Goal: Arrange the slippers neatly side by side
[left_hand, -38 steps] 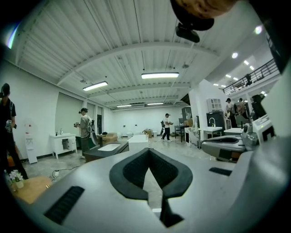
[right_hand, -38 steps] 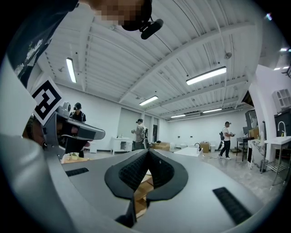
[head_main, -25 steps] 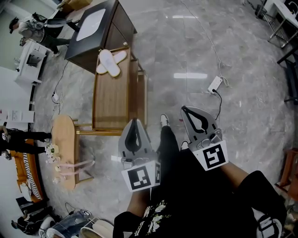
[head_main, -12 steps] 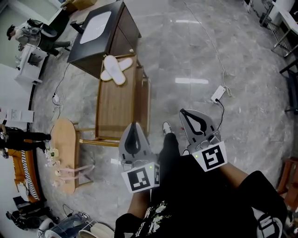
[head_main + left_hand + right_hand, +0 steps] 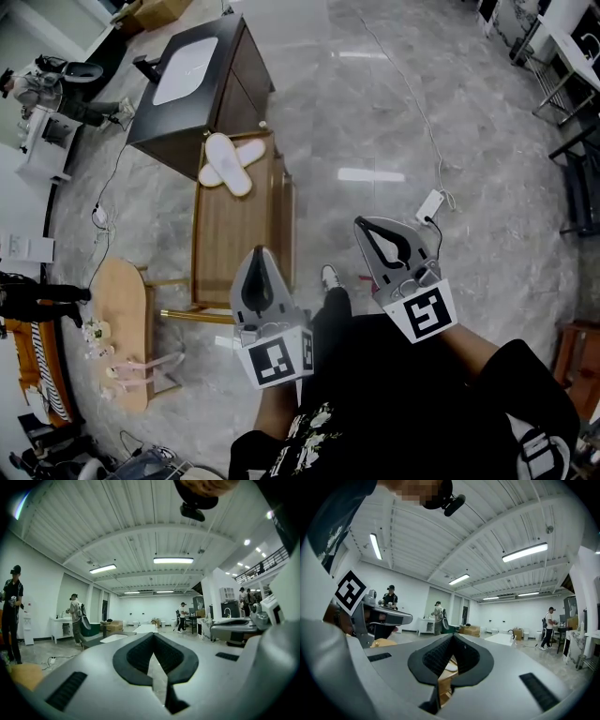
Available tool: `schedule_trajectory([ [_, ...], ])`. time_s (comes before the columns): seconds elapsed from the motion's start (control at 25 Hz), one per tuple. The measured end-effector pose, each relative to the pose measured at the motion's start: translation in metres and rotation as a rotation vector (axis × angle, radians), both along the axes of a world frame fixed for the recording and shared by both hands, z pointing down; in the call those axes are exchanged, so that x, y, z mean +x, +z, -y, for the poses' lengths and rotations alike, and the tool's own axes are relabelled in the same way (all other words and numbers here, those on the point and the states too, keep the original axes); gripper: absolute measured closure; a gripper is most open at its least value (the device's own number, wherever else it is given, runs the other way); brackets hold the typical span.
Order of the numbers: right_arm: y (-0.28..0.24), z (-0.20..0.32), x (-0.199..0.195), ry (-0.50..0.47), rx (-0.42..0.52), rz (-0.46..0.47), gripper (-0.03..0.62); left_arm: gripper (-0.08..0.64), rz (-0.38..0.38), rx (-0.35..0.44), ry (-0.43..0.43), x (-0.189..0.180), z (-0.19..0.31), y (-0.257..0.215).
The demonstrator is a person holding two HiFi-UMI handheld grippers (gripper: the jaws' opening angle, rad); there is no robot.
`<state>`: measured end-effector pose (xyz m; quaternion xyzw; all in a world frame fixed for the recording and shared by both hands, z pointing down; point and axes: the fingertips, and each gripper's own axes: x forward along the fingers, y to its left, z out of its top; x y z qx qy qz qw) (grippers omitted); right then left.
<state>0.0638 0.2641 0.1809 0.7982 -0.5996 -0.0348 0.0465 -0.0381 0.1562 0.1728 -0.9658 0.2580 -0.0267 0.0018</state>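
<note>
Starting at the tongs, how do the two stand?

Both are closed tip to tip with nothing in them. The left tongs (image 5: pixel 259 253) show their pads meeting at the front in their own view, and only the oval hollow behind the tips is left, with bare floor (image 5: pixel 375 112) seen through it. The right tongs (image 5: pixel 360 223) are the same, with pale wood showing through the hollow.

Where do they sit in the head view?

Low in the middle of the frame, side by side, both pointing toward the top. The left tip overlaps the near right corner of a long wooden surface (image 5: pixel 239 244). The right tip is over grey floor, just below a white power strip (image 5: pixel 429 204) in the picture. A shoe (image 5: pixel 330 277) shows between them.

And the slippers?

The slippers (image 5: pixel 228 161) are a white pair at the far end of that surface, in the upper left of the frame. They lie crossed, one over the other in an X, not side by side.

How do they lie relative to the tongs?

Up and to the left of the left tip, well apart from it, with most of the surface's length between. The right tongs are farther off again. Neither touches them.

Anything beyond the pair?

A dark cabinet (image 5: pixel 187 103) with a pale top stands just past them, toward the upper left.
</note>
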Motion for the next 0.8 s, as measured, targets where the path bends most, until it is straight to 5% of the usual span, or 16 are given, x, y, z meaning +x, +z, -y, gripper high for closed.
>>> schedule_trajectory([
  [0.8, 0.002, 0.096, 0.055, 0.045, 0.006, 0.008, 0.594, 0.557, 0.008, 0.028, -0.001, 0.036, 0.118, 0.0],
])
